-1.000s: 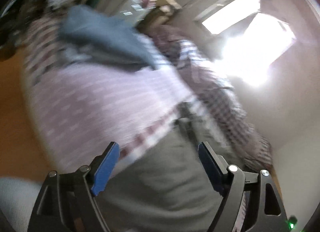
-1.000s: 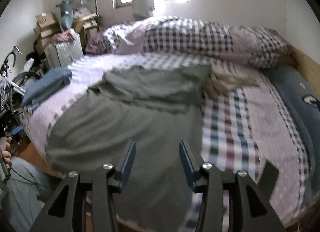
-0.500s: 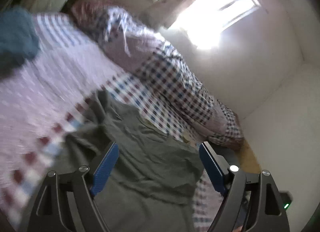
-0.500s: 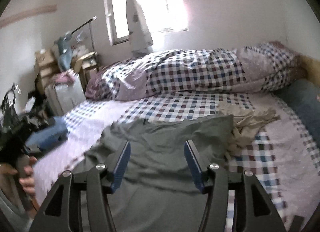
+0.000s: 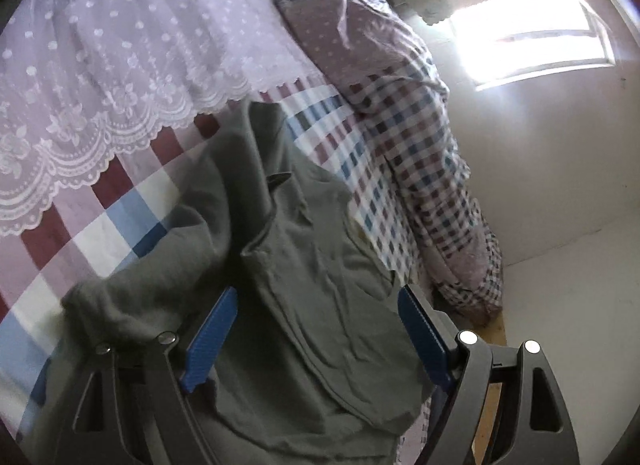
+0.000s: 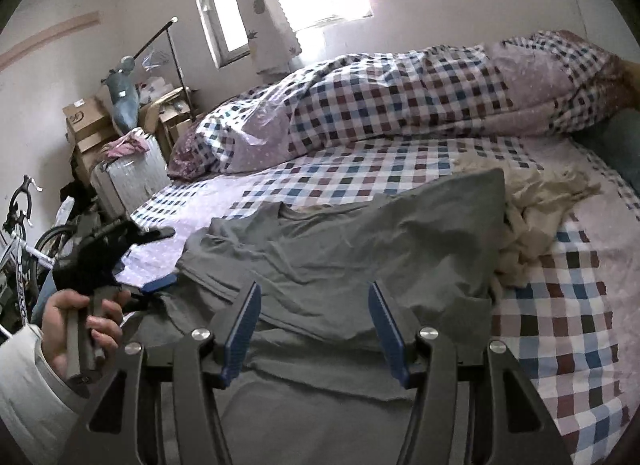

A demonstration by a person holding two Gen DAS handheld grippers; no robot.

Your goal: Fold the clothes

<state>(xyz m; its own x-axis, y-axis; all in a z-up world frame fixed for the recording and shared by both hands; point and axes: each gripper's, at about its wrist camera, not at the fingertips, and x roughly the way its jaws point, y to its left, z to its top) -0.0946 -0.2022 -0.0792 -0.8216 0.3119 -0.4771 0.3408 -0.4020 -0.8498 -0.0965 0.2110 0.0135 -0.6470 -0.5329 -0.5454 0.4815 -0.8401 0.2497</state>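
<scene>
The grey shirt (image 6: 344, 249) lies crumpled on the near side of the bed (image 6: 560, 305). Both the left tongs (image 5: 316, 329) and the right tongs (image 6: 314, 325) hang open above it, holding nothing; the right ones have just been opening. I think folding has barely begun, and next each must pinch an edge.

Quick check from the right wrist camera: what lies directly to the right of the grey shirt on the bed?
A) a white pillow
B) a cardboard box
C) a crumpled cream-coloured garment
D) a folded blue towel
C: a crumpled cream-coloured garment lies bunched against the right edge of the grey shirt, on the checked bedsheet.
</scene>
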